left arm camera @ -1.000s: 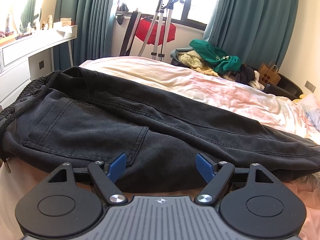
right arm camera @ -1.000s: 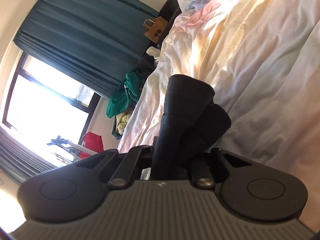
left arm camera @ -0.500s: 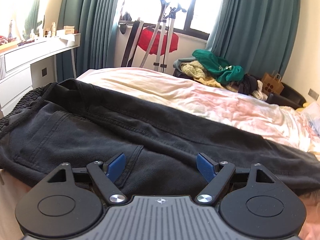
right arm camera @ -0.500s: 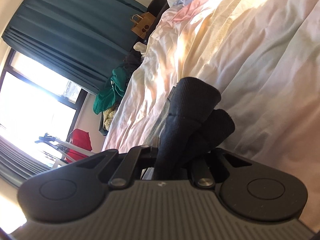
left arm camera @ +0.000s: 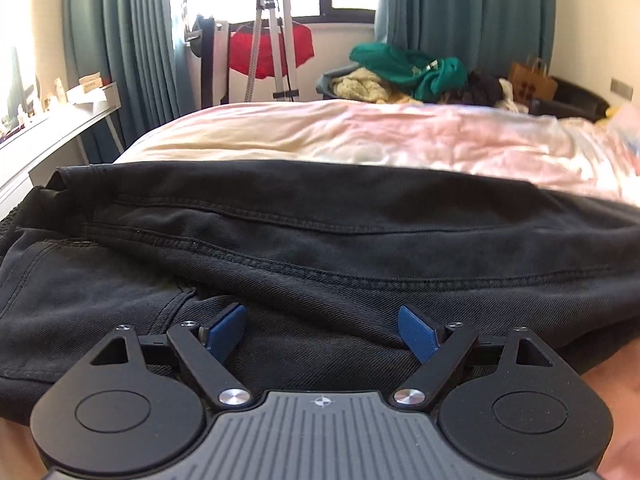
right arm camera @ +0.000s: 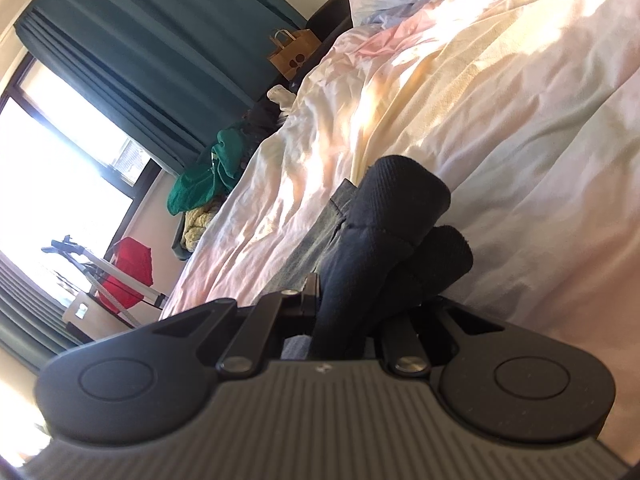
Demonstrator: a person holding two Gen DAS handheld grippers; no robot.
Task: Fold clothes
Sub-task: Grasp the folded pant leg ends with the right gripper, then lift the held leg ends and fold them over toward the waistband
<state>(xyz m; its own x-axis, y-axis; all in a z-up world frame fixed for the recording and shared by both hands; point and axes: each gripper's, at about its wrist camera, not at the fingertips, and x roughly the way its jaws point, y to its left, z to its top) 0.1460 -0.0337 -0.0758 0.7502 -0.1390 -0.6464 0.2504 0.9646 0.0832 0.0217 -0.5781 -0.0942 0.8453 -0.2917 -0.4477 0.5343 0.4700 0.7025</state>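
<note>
Directly ahead of the left tool, whose blue pads stand apart with nothing between them, the black trousers lie lengthwise across the bed, their near edge just under the pads. The cloth is a soft, fairly heavy twill; expect it to sag and trail when lifted, so take hold at a stitched seam or the thick waistband to the left of the tool, where layers bunch and will not slip. The left tool sits low and level, pointing across the garment. The right tool is rolled to one side above the bedding and is clamped on a bunched black fold of the trousers, which stands up past its tips. Beyond lie a clothes pile and curtains.
</note>
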